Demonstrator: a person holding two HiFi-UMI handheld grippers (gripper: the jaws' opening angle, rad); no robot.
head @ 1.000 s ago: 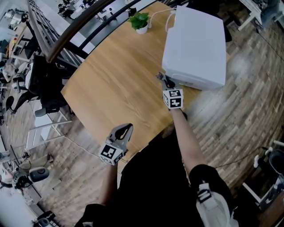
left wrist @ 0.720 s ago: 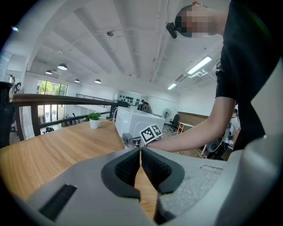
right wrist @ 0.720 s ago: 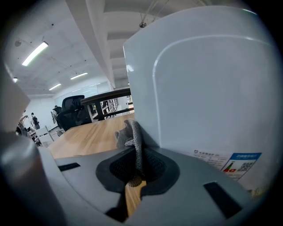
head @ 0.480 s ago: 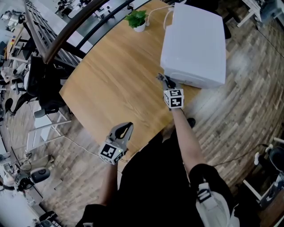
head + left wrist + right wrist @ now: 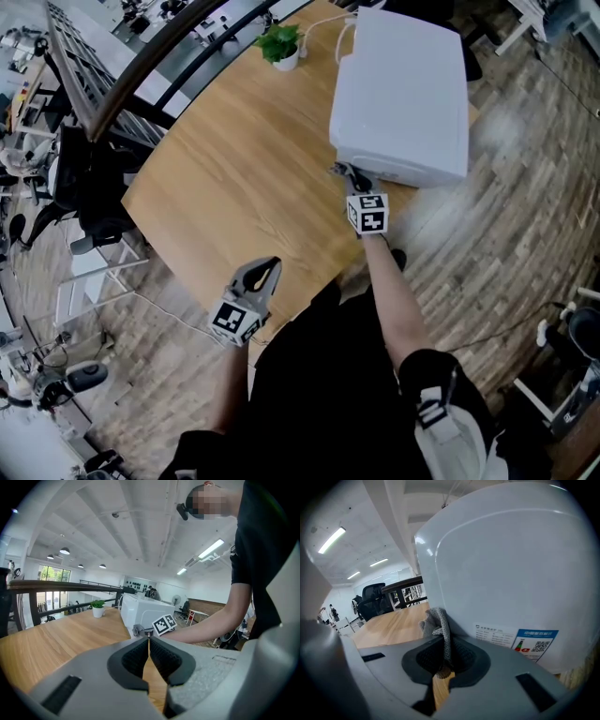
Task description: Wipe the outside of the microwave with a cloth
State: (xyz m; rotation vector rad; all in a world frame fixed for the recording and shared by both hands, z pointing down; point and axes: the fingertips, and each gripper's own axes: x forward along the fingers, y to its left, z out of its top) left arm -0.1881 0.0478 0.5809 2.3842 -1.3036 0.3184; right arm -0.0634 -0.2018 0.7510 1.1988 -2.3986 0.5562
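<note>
The white microwave (image 5: 403,94) sits on the wooden table (image 5: 234,169) out toward 1 o'clock in my head view, its near face overhanging the table's edge above the plank floor (image 5: 525,206). At the microwave's 7 o'clock corner I have the grey cloth (image 5: 341,172) bunched against the casing. In the right gripper view the cloth (image 5: 437,625) stands up between the fingers and leans on the white side panel (image 5: 511,573), just at 10 o'clock from a printed label (image 5: 515,641) stuck low on that panel.

The right gripper (image 5: 351,179) is clamped on the cloth: its fingers (image 5: 464,656) are closed onto the fabric, which fills the gap between them, with a strip of table showing below. My right forearm runs back from it toward 6 o'clock.

The left gripper (image 5: 268,273) hangs at about 7 o'clock from the right one, over the table's near edge and well apart from the microwave. In its own view the fingers (image 5: 136,656) are pressed together tip to tip with nothing between them, only wood grain showing in the slot behind.

Further out, a small potted plant (image 5: 281,45) stands on the table at 11 o'clock of the microwave, beside a white cable (image 5: 330,31) that loops to the appliance's back. A dark chair (image 5: 94,178) sits off the table at 9 o'clock.
</note>
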